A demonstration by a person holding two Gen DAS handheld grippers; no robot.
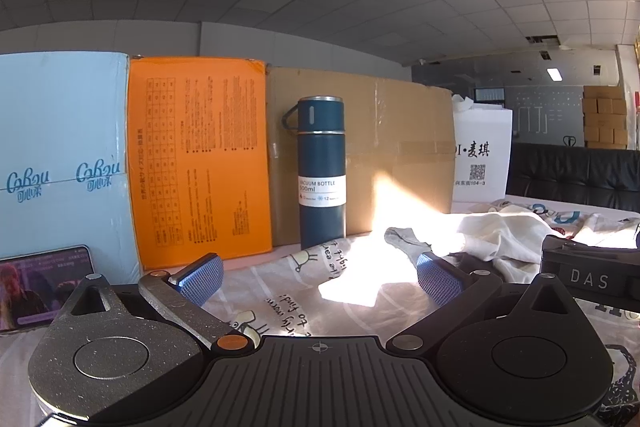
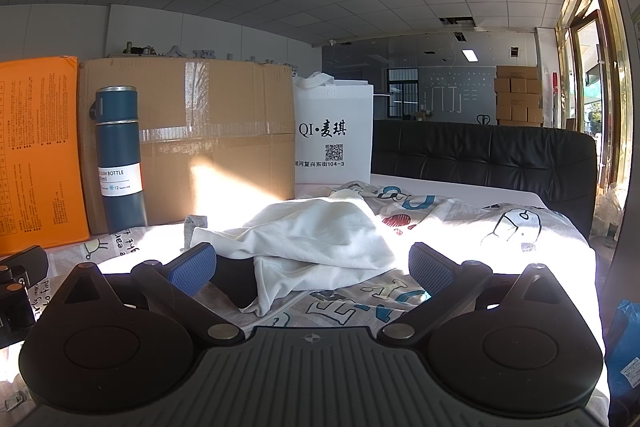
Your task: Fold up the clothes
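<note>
A crumpled white garment (image 2: 320,243) lies on the printed sheet (image 2: 500,227) covering the table, with a dark piece (image 2: 236,283) under its near left edge. It also shows at the right of the left wrist view (image 1: 500,235), beside a grey sock-like piece (image 1: 404,237). My right gripper (image 2: 312,267) is open, low over the sheet, its fingers on either side of the garment's near edge. My left gripper (image 1: 320,279) is open and empty over the sheet, left of the garment. The right gripper's body (image 1: 588,277) shows at the right of the left wrist view.
A blue vacuum bottle (image 1: 321,171) stands upright at the back, against a cardboard box (image 1: 400,147). An orange box (image 1: 200,163) and a pale blue box (image 1: 60,155) stand left of it, a white bag (image 2: 334,135) right. A phone (image 1: 40,287) leans at the left. A black sofa (image 2: 480,155) lies behind.
</note>
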